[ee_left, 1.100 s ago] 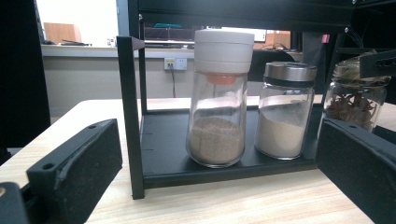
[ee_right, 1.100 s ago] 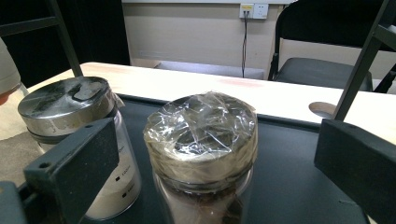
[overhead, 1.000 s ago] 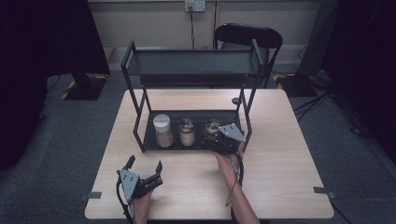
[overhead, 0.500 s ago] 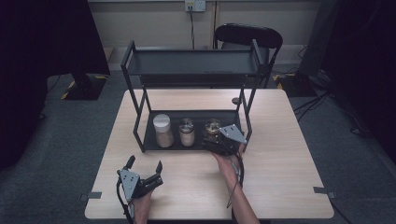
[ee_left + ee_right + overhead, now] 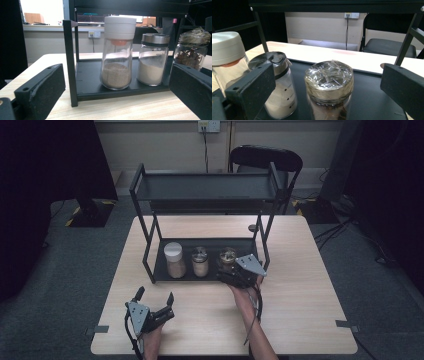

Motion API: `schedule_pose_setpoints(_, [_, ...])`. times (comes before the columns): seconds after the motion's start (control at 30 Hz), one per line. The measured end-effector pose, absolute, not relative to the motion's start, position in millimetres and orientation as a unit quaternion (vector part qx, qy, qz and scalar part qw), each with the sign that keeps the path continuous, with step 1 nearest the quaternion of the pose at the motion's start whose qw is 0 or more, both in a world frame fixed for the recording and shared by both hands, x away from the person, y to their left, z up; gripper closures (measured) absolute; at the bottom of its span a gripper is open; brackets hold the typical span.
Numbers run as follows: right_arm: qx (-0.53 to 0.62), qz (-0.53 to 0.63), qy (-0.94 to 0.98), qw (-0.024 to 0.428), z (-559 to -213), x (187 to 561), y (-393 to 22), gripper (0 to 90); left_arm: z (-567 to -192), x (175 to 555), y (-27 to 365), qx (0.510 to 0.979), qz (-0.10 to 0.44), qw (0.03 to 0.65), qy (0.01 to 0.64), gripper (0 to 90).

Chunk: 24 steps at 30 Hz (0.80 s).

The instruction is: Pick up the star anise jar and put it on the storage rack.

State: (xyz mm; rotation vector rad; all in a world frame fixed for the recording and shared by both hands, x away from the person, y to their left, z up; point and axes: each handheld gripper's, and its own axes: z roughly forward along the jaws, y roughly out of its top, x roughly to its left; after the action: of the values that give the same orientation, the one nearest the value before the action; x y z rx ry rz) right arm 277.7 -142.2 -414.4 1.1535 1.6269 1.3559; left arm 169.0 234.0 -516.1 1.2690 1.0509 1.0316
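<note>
Barely a shift in the last second: right gripper point(image 5: 239, 276) has only nudged closer, fingers spread wide either side of the wrap-sealed spice jar point(image 5: 328, 86), not yet gripping, at the lower shelf's point(image 5: 160, 265) right end. Left gripper point(image 5: 155, 306) waits open over the bench point(image 5: 300, 270). Beyond: three jars, two-tier rack, one chair point(image 5: 265, 157).

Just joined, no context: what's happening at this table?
A person works a two-tier rack with a hand-held gripper in each hand. The right gripper is at the rack's lower shelf, jaws open to either side of the film-covered jar, not yet closed on it. Two shakers stand beside the jar: a steel-lidded one and a white-capped one. The left gripper sits open near the table's front edge, facing the rack.
</note>
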Motion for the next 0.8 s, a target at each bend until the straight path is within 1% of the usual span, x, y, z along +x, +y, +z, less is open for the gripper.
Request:
schedule_pose_setpoints(0.3, [0.438, 0.527, 0.624, 0.375, -413.8, 268.3, -140.6, 0.0, -516.2, 169.0, 234.1, 0.539, 0.438, 0.564, 0.446, 0.1])
schedule_pose_setpoints(0.63, [0.439, 0.537, 0.62, 0.367, -410.1, 261.4, -144.8, 0.0, -516.1, 169.0, 234.1, 0.54, 0.438, 0.563, 0.446, 0.1])
schedule_pose_setpoints(0.7, [0.442, 0.537, 0.615, 0.373, -410.0, 258.8, -143.3, 0.0, -516.0, 169.0, 234.0, 0.54, 0.438, 0.563, 0.446, 0.2])
schedule_pose_setpoints(0.8, [0.438, 0.543, 0.617, 0.364, -408.6, 257.3, -147.2, 0.0, -515.9, 169.1, 233.9, 0.54, 0.438, 0.563, 0.446, 0.2])
